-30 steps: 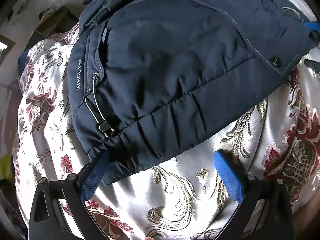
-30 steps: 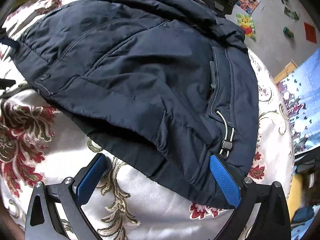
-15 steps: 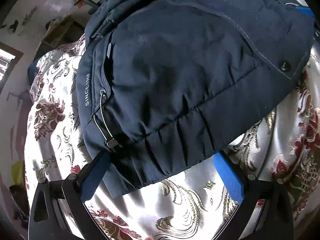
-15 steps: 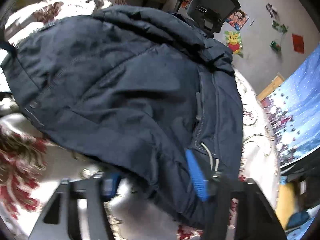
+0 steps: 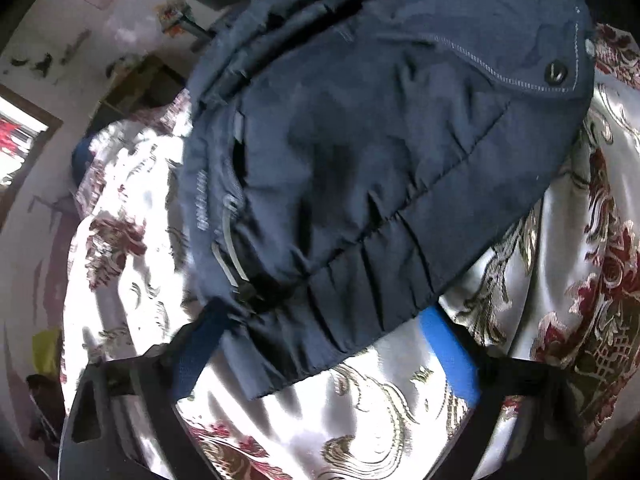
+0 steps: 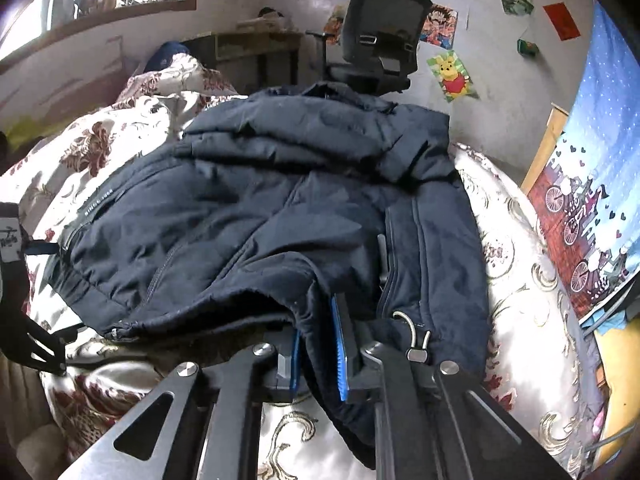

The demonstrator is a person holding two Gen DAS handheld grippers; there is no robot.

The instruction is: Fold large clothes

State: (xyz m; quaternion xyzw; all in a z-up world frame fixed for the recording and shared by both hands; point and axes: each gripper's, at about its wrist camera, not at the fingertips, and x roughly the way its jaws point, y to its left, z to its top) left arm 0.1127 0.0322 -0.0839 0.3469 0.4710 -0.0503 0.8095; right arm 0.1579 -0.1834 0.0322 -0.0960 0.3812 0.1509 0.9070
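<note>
A navy padded jacket (image 5: 360,152) lies spread on a floral bedspread (image 5: 380,420). My left gripper (image 5: 324,348) straddles the hem beside the grey drawcord toggle (image 5: 244,292). Its jaws are closing with the hem between the blue pads (image 5: 450,356), which do not press on it. In the right wrist view the jacket (image 6: 280,208) fills the middle. My right gripper (image 6: 318,354) is closing, and its pads (image 6: 341,356) pinch a fold of the hem next to the other drawcord toggle (image 6: 416,354). That corner is lifted off the bed.
The bedspread (image 6: 516,280) drops away at its right edge. Behind the bed stand a black office chair (image 6: 380,52) and a wooden desk (image 6: 256,44). A blue patterned cloth (image 6: 592,200) hangs at the right. Pillows (image 6: 172,76) lie at the far left.
The right gripper went from wide open to pinched on the hem and rose, lifting that corner. The left gripper's jaws narrowed around the hem and its view tilted up slightly.
</note>
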